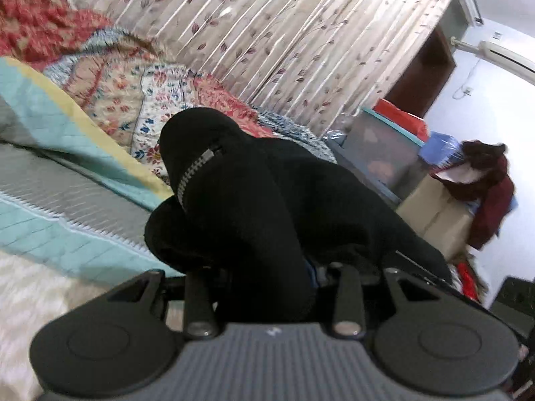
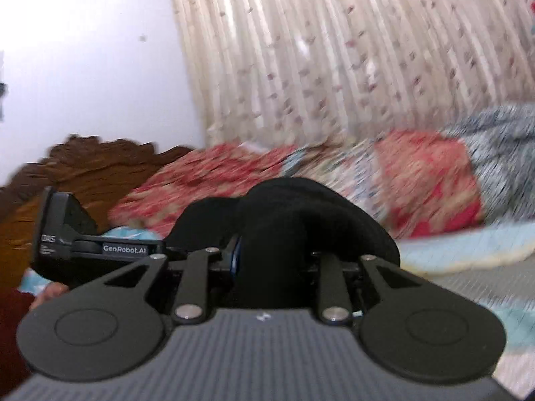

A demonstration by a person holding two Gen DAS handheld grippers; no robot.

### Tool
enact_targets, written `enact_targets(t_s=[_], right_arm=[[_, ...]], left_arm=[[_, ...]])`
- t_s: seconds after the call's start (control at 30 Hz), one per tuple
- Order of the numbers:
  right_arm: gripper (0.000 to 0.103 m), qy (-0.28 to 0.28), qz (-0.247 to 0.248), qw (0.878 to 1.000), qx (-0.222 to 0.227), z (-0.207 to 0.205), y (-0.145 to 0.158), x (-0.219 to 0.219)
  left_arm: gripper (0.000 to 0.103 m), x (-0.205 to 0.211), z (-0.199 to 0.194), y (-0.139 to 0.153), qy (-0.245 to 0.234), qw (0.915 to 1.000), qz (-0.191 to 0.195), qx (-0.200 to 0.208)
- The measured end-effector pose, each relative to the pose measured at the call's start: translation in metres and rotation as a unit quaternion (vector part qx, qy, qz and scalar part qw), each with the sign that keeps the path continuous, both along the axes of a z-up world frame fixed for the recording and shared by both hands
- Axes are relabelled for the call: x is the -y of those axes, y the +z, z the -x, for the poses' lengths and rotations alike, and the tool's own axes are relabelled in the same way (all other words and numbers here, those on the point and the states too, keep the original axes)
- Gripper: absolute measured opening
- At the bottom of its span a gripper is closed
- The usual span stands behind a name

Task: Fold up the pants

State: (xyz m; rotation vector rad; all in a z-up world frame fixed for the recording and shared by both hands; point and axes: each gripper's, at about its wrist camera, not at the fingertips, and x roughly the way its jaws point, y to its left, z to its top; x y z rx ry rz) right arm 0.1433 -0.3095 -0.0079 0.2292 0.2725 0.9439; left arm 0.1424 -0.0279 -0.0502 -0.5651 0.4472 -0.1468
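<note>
Matte black linkage arms with silver pivot screws on the right gripper (image 2: 271, 254); ribbed grey housing; white "GenRobot.AI" lettering on the left gripper (image 2: 100, 247).

Black pants (image 1: 254, 200), leaf-print cream curtain (image 1: 267, 33), red floral quilt (image 2: 418, 180).

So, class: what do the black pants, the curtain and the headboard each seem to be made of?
Black pants: soft matte knit, perhaps fleece; it bunches without creases, with a metal-looking zipper.
Curtain: thin woven cloth, light glowing through its pleats.
Headboard: carved brown wood, apparently varnished, though blurred.
</note>
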Motion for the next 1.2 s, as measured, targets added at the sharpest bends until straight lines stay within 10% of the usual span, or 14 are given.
enact_targets(t_s=[0.13, 0.23, 0.27, 0.33, 0.4, 0.7, 1.2], right_arm=[[0.03, -0.041, 0.004, 0.998, -0.053, -0.071, -0.061, -0.01], [0.031, -0.078, 0.051, 0.981, -0.172, -0.119, -0.127, -0.023], [0.042, -0.086, 0.072, 0.969, -0.221, -0.13, -0.153, -0.026], [0.068, -0.108, 0.009, 0.952, -0.286, -0.136, -0.187, -0.009], [0.068, -0.094, -0.059, 0.931, -0.349, -0.144, -0.207, 0.009], [0.076, -0.149, -0.037, 0.933, -0.325, -0.101, -0.17, 0.019], [0.082, -0.158, 0.061, 0.924, -0.342, 0.113, -0.16, 0.026]], left_arm=[[0.035, -0.006, -0.067, -0.056, 0.032, 0.998, -0.01, -0.053], [0.035, -0.005, -0.11, -0.119, 0.061, 0.9844, -0.041, -0.16], [0.051, -0.004, -0.116, -0.136, 0.07, 0.9794, -0.049, -0.183], [0.068, -0.004, -0.108, -0.147, 0.095, 0.9807, -0.054, -0.162], [0.073, -0.006, -0.104, -0.15, 0.092, 0.9807, -0.044, -0.167], [0.077, 0.016, -0.066, -0.099, 0.136, 0.9638, -0.094, -0.209], [0.103, 0.097, 0.165, -0.07, 0.142, 0.9436, -0.162, -0.252]])
